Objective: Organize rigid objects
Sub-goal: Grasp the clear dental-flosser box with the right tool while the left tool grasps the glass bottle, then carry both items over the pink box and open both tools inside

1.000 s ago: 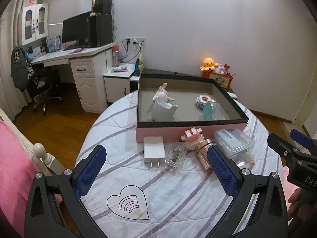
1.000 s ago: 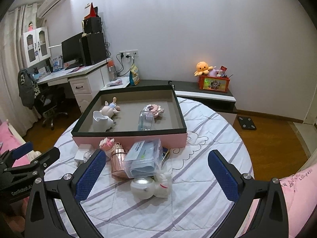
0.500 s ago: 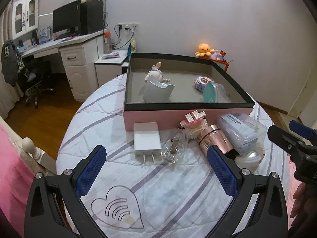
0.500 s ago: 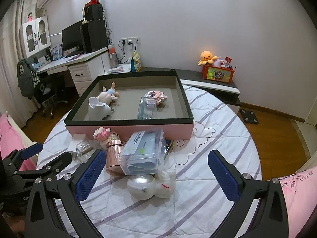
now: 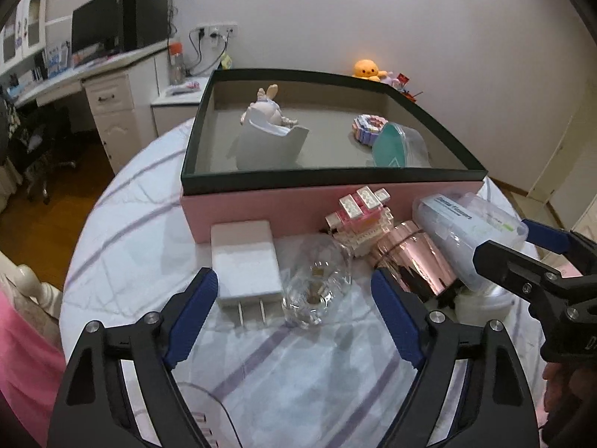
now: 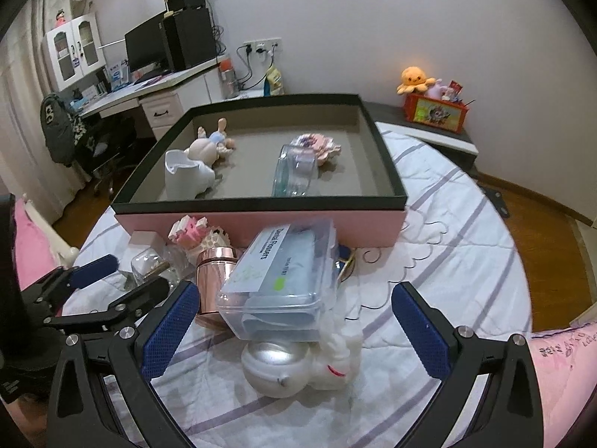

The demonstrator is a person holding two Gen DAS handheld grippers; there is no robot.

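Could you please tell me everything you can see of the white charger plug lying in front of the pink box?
The white charger plug is a flat, rectangular block of what looks like smooth matte plastic, with two metal prongs pointing toward the camera. It lies flat on the striped quilt, its far end at the pink box. A clear glass bottle lies close on its right; contact is unclear. Nothing grips it.

Dim, even indoor lighting; strong fisheye bending and dark corner vignetting; desk [image 5: 93, 74] at left edge blurred; glare on copper cylinder [image 5: 418, 261].
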